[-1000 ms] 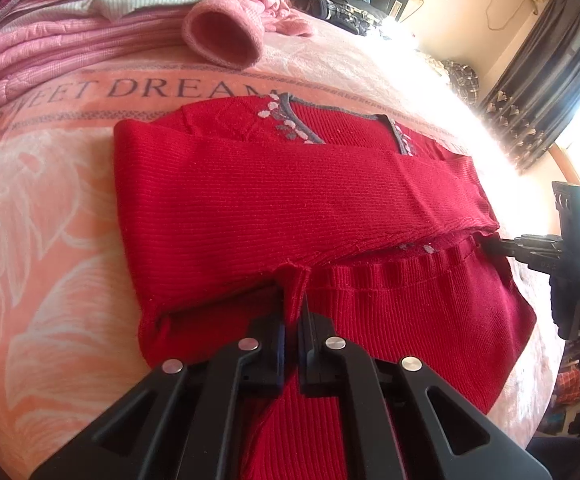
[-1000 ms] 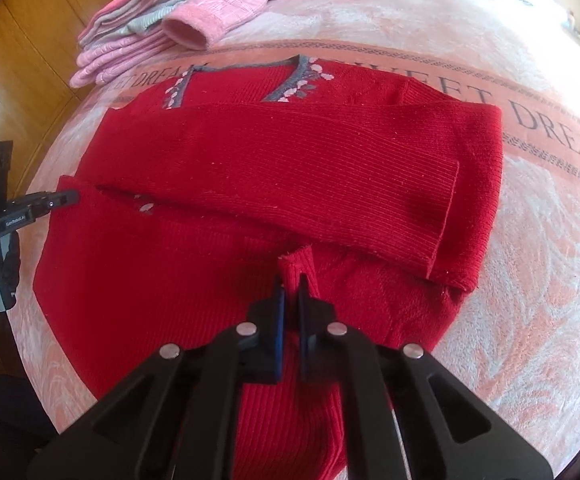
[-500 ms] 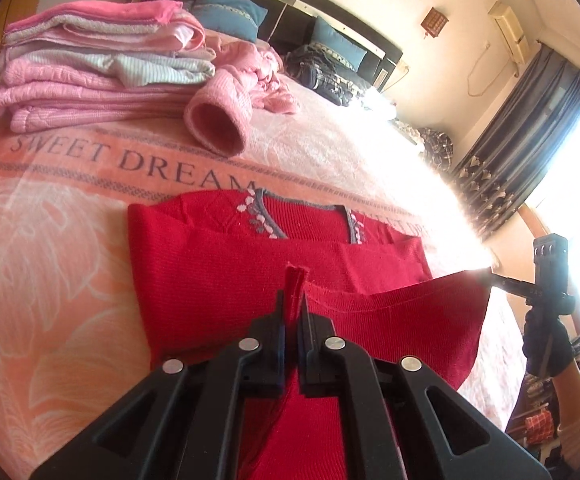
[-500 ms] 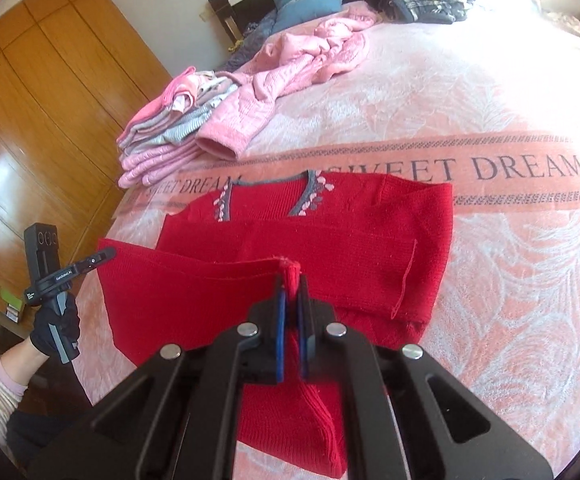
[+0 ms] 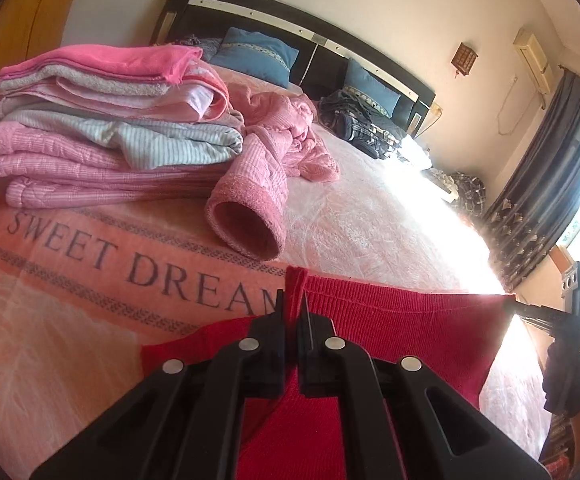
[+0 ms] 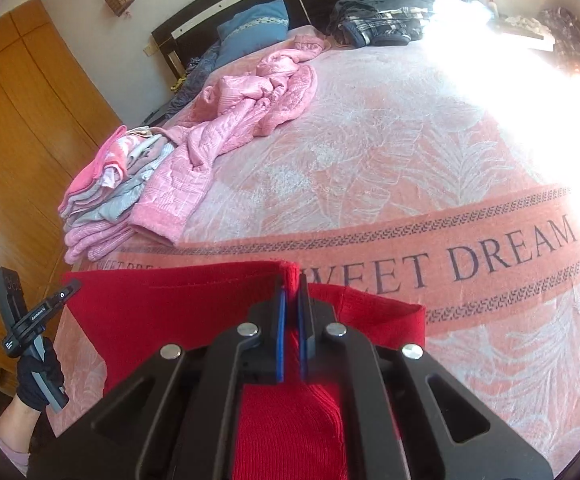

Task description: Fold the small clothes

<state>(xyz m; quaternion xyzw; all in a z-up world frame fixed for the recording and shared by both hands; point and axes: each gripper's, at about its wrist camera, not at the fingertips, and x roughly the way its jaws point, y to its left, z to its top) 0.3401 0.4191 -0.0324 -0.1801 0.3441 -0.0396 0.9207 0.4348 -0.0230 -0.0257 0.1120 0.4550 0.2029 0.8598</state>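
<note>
1. The left gripper [image 5: 293,308] has its jaws pressed together on the hem edge of the red sweater [image 5: 390,316], a small fold of knit poking up between the tips.
2. The right gripper [image 6: 291,292] likewise pinches the same hem, its blue-padded jaws clamped on a nub of red fabric.
3. Between the two grippers the red sweater's edge is stretched in a taut line and held up off the bedspread [image 6: 410,168]; the rest of the garment hangs down below the grippers, and a lower red layer shows beside them on the bedspread.
4. In the right wrist view, a black-gloved hand [image 6: 37,380] grips the left gripper's handle at the sweater's left corner.
5. Just beyond the sweater runs the bedspread's printed band reading "SWEET DREAM" [image 5: 137,264].
6. Past that band, to the sweater's far left, sits a stack of folded clothes [image 5: 101,128] in pink and grey.
7. A crumpled pink garment [image 6: 257,96] lies beside the stack, its cuffed sleeve [image 5: 249,224] reaching toward the sweater.
8. Farthest from the sweater, blue pillows [image 5: 257,54] and a dark pile of clothes [image 6: 378,20] rest against the dark headboard [image 5: 310,36].
</note>
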